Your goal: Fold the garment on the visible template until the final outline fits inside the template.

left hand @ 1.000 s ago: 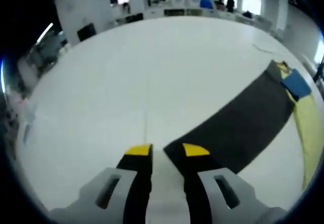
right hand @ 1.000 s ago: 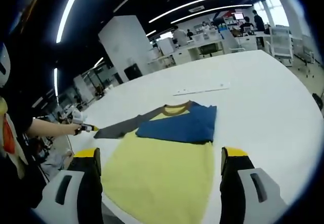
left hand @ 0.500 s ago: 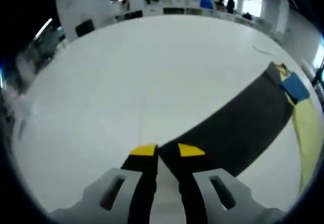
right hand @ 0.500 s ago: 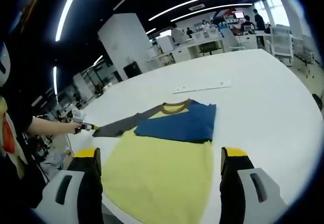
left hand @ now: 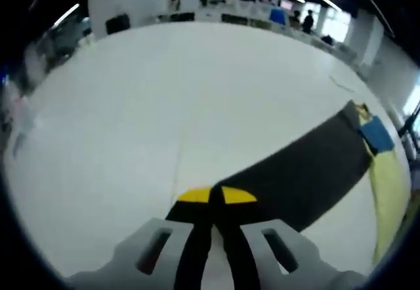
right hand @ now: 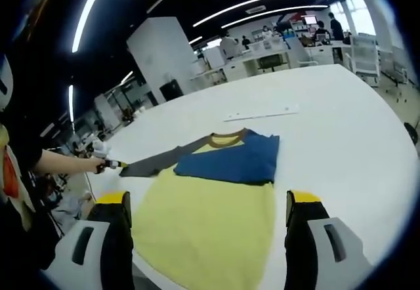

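A yellow shirt (right hand: 203, 221) lies flat on the white table (right hand: 328, 126), with a brown collar (right hand: 230, 136) at its far end. Its blue sleeve (right hand: 230, 162) is folded across the chest. The dark grey sleeve (right hand: 164, 160) stretches out to the left. My left gripper (right hand: 113, 165) is shut on that sleeve's cuff. In the left gripper view the left gripper (left hand: 211, 195) has its yellow tips together at the end of the grey sleeve (left hand: 302, 165). My right gripper (right hand: 209, 198) hangs wide open over the shirt's near hem, holding nothing.
A long white strip (right hand: 262, 114) lies on the table beyond the collar. A person's arm (right hand: 62, 164) reaches in from the left behind the left gripper. Desks and people stand far behind the table. Bare white tabletop (left hand: 164, 86) spreads left of the sleeve.
The left gripper's jaws have closed from a small gap to shut on the grey sleeve's cuff. The right gripper and the shirt have stayed where they were.
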The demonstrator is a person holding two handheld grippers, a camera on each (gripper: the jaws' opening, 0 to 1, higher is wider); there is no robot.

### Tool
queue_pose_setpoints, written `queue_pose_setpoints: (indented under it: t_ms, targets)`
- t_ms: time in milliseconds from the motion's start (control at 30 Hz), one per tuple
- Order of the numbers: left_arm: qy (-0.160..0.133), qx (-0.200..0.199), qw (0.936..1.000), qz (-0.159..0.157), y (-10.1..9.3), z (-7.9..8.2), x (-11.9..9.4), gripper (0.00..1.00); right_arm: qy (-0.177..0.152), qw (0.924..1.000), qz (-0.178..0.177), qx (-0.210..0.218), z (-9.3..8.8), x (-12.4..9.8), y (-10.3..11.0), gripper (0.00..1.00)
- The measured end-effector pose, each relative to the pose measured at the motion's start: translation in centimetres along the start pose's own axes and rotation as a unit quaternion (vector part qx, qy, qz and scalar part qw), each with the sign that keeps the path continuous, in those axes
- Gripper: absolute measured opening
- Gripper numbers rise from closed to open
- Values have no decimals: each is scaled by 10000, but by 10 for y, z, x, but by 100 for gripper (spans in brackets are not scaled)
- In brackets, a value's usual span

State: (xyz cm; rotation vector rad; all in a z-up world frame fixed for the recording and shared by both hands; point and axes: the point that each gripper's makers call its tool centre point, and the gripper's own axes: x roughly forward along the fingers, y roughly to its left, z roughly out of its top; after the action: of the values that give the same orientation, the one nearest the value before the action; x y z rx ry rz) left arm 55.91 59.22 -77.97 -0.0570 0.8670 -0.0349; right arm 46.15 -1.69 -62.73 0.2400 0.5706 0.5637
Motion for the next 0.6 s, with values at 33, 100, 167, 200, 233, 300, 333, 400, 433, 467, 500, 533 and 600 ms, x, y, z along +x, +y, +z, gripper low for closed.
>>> queue_pose_setpoints:
  t_ms: [33, 100, 167, 200, 233, 300, 333, 400, 433, 467, 500, 533, 600]
  targets:
    - [22, 22, 10000, 3, 0, 0, 0, 0, -6, 10000, -11, -8, 1, -1, 0, 98]
    - [36, 67, 10000, 7, -1, 2, -1, 0, -13, 10000, -33, -17, 2, -3, -1, 98]
    - [-5, 23, 10000, 7, -2, 5, -4, 0, -54, 10000, -57, -16, 4, -6, -3, 98]
    - [-33, -10, 10000, 4, -2, 7, -5, 0, -64, 10000, -63, -17, 5, -6, -3, 97]
    - [-64, -46, 10000, -2, -3, 9, -7, 0, -76, 9999, -67, -18, 6, -7, -3, 97]
    - [-78, -47, 10000, 20, -4, 11, -10, 0, -93, 9999, -66, -21, 6, -8, -2, 97]
    - [-82, -50, 10000, 21, -4, 11, -11, 0, -101, 9999, -60, -25, 7, -9, -2, 97]
    - [-102, -72, 9999, 6, -7, 13, -15, 0, -117, 9999, -42, -32, 7, -10, 0, 97]
    - [-111, -67, 9999, 9, -7, 13, -17, 0, -121, 9999, -38, -35, 7, -10, 0, 97]
    - [-118, -65, 9999, 15, -7, 14, -18, 0, -123, 9999, -34, -44, 8, -11, 1, 97]
    - [-124, -73, 9999, 23, -7, 15, -20, 0, -132, 9999, -29, -51, 8, -12, 2, 97]
    - [-133, -97, 9999, 34, -7, 16, -22, 0, -144, 9999, -22, -54, 8, -14, 3, 97]
    - [-151, -107, 9998, 58, -7, 18, -26, 0, -176, 9998, -27, -64, 10, -17, 3, 97]
